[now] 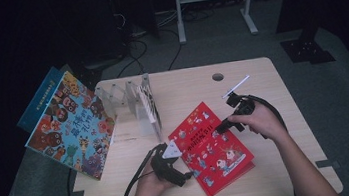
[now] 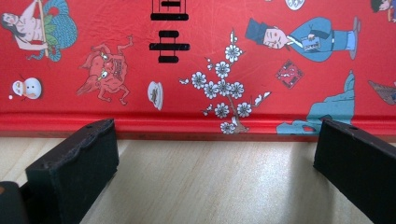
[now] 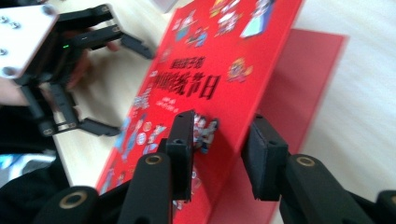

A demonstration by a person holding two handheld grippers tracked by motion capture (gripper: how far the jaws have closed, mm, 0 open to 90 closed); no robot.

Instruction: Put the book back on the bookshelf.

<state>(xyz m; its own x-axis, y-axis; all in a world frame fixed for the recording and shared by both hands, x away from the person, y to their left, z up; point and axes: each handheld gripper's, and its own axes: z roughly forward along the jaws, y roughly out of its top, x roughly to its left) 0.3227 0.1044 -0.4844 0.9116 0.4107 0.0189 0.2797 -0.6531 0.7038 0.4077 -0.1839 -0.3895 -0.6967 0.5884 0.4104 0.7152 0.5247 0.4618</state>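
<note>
red book [image 1: 212, 146] lies on the table [image 1: 260, 75], front cover raised. right gripper [image 3: 219, 149] straddles the cover's edge, jaws narrow, grip not certain. left gripper [image 2: 210, 168] jaws wide, empty, at the spine.

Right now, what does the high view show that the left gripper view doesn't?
High view: the whole table, a rack, picture books propped at its left, and the right gripper at the red book's far edge. Left gripper view: close cover detail, a plum blossom branch, a snowman, and the book's edge lying on the wood. Both: the red book, the table and the open left gripper.
</note>
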